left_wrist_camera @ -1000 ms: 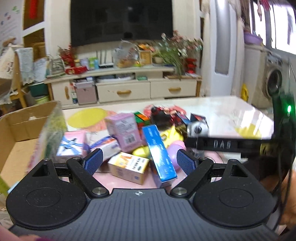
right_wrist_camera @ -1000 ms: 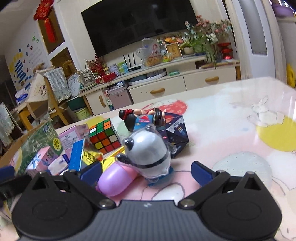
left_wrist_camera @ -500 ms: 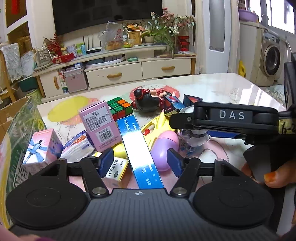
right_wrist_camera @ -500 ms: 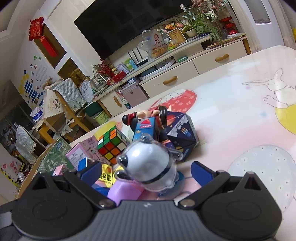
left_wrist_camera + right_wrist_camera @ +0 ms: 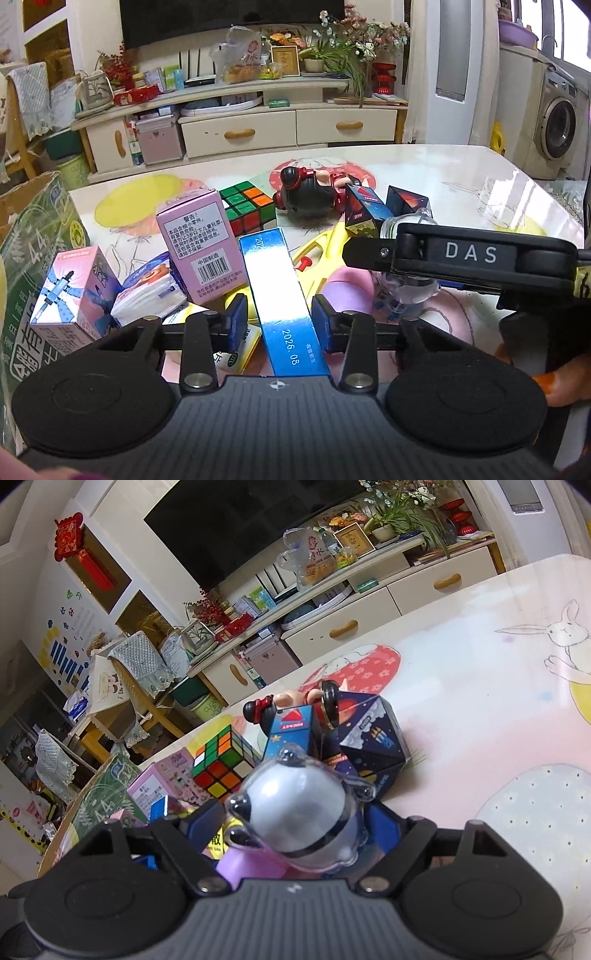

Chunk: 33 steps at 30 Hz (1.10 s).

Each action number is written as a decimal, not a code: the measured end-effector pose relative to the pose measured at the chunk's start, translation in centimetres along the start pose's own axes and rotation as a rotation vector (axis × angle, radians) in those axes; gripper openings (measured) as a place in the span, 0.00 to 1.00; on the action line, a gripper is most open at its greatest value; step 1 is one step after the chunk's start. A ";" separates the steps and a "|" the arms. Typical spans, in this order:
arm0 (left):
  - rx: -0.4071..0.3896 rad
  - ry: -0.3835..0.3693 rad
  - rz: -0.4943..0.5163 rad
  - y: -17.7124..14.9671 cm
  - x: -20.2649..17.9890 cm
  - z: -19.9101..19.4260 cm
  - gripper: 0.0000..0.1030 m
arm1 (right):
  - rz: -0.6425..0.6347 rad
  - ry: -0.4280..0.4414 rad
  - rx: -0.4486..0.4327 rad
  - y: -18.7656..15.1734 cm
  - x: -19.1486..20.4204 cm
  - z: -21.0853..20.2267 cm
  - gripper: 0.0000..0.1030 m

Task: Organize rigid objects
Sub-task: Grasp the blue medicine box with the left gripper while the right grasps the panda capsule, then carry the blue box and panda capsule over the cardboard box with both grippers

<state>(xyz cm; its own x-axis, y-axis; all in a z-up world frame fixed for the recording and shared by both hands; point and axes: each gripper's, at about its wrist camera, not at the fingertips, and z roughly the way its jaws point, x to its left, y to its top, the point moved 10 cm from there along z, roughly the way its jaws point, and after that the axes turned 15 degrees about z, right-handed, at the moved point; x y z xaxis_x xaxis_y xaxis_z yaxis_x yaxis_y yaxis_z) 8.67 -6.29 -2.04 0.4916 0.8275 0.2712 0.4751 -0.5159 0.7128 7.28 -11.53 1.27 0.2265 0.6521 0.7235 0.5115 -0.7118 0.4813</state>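
Left wrist view, grasp: the left gripper (image 5: 276,323) straddles the near end of the long blue box (image 5: 281,295); its pads sit just beside the box sides with thin gaps showing, so it reads as nearly closed but not clenched.
Left wrist view, doing it well: I judge it best to close squarely on the long sides and lift straight up, since the box leans on the pile.
Left wrist view, neighbours of the blue box: the pink carton (image 5: 199,240) is just left, the Rubik's cube (image 5: 248,206) beyond its far end, the purple egg (image 5: 349,286) just right.
Left wrist view, room: the cardboard box (image 5: 33,258) stands well left, a likely destination; the right gripper's black body crosses just right of the blue box, so leftward is the freer way.
Right wrist view, grasp: the right gripper (image 5: 295,834) has the panda capsule toy (image 5: 299,819) between its fingers; whether they press it, I cannot tell.
Right wrist view, room: right of the panda, the table (image 5: 480,701) lies bare to its far edge; the dark space-print box (image 5: 369,738) is just behind.
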 end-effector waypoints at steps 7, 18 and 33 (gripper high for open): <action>-0.003 0.000 0.005 0.0 0.2 -0.2 0.37 | -0.002 -0.009 0.001 0.0 -0.1 0.3 0.76; -0.009 -0.011 -0.034 -0.6 0.4 -0.6 0.31 | -0.020 -0.017 -0.004 0.0 0.2 0.4 0.75; -0.079 -0.028 -0.104 -0.4 3.1 -3.5 0.30 | -0.068 -0.048 -0.058 -0.5 0.8 -0.7 0.73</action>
<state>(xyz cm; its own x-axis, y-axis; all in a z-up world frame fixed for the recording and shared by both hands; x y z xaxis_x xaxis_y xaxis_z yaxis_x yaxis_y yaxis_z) 7.47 -2.74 0.81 0.4636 0.8686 0.1753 0.4663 -0.4073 0.7853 6.60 -10.86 1.98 0.2331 0.7104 0.6641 0.4786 -0.6782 0.5576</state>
